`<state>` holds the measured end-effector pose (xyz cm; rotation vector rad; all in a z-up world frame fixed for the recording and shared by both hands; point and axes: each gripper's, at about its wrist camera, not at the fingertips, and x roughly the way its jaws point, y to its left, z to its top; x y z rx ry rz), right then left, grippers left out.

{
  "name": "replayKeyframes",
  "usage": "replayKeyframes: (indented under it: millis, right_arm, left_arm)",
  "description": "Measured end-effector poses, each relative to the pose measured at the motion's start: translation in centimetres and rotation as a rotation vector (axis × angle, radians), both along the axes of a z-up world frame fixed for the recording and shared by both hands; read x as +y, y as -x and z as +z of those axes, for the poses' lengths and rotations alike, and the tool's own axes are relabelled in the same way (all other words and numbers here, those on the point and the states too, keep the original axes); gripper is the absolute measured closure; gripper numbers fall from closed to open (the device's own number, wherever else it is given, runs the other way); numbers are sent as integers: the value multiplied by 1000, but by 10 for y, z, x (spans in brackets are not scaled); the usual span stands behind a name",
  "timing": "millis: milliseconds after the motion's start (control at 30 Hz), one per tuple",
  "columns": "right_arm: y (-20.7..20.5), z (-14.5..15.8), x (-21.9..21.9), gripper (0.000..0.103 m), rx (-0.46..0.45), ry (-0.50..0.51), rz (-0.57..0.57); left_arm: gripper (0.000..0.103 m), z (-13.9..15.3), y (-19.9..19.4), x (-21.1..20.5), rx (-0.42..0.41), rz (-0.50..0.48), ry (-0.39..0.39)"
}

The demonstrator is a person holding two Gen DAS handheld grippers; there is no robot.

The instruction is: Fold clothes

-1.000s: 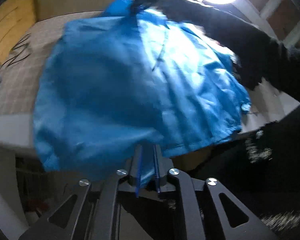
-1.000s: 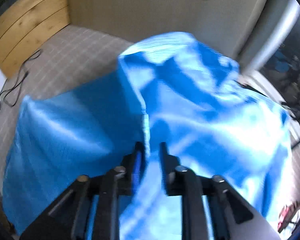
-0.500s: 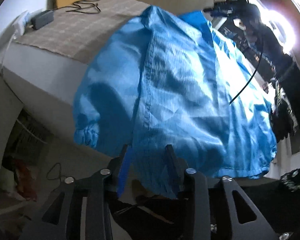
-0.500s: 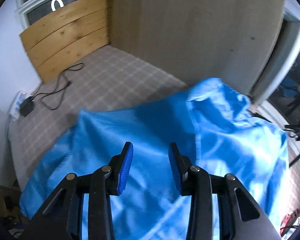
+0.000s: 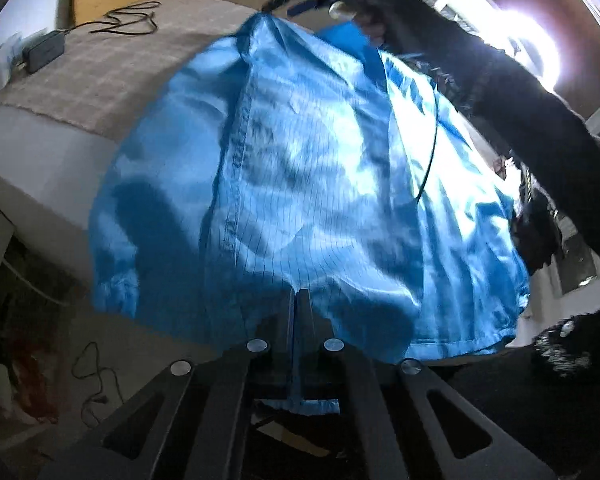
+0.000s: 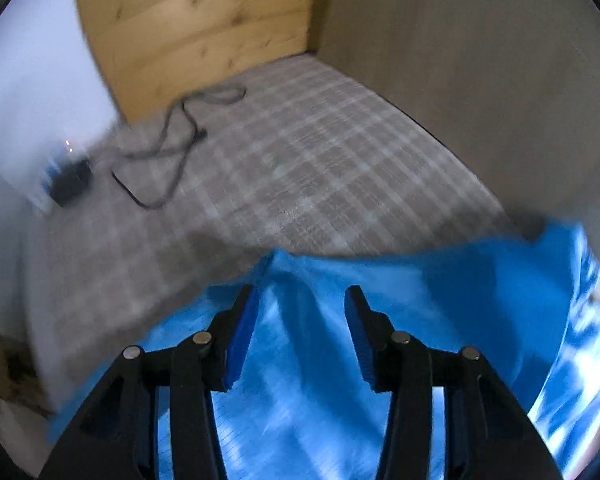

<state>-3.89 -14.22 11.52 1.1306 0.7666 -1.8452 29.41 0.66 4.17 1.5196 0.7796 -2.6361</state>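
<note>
Left wrist view: the left gripper (image 5: 298,312), low centre, is pressed together on the hem of the blue garment (image 5: 320,184), which fills mid-frame and drapes off the bed (image 5: 100,80) edge. A thin pinch on slick fabric could slip loose

Right wrist view: the right gripper (image 6: 299,320) stands spread, its jaws just opening with nothing pinched, over the garment's upper edge at lower frame. Closing there may bunch several layers and skew the fold

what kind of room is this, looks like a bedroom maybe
Probably a bedroom. A shiny blue garment lies across a bed with a grey checked cover, a pale wooden headboard stands at its far end, and a black charger with its cable lies on the cover.
</note>
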Motion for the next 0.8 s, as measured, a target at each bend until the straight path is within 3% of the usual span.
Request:
replayKeyframes:
  millis: [100, 133, 167, 200, 233, 400, 533, 600, 700, 800]
  right_arm:
    - [-2, -22, -17, 58, 67, -124, 28]
    - [0, -22, -16, 63, 60, -114, 21]
    - [3, -22, -16, 84, 52, -104, 14]
    - [5, -22, -14, 96, 42, -94, 7]
    - [7, -20, -13, 100, 25, -80, -1]
    - [2, -3, -25, 101, 103, -25, -12]
    - [14, -18, -42, 101, 98, -43, -53]
    - [18, -31, -50, 101, 111, -76, -57]
    - [23, -22, -38, 99, 8, -19, -52]
    - [35, 23, 10, 78, 10, 148, -80]
  left_arm:
    - [103, 3, -9, -5, 12, 34, -10]
    - [103, 5, -12, -8, 17, 42, -11]
    - [103, 8, -16, -11, 16, 50, -3]
    - [103, 12, -20, -15, 15, 58, 5]
    - [103, 15, -24, -19, 14, 66, 13]
    - [103, 11, -32, -46, -19, 100, 47]
    - [103, -22, -19, -57, -125, 119, 93]
    - [103, -32, -15, -62, -175, 129, 74]
    - [98, -15, -20, -67, -144, 144, 74]
    - [94, 8, -17, -70, -109, 146, 120]
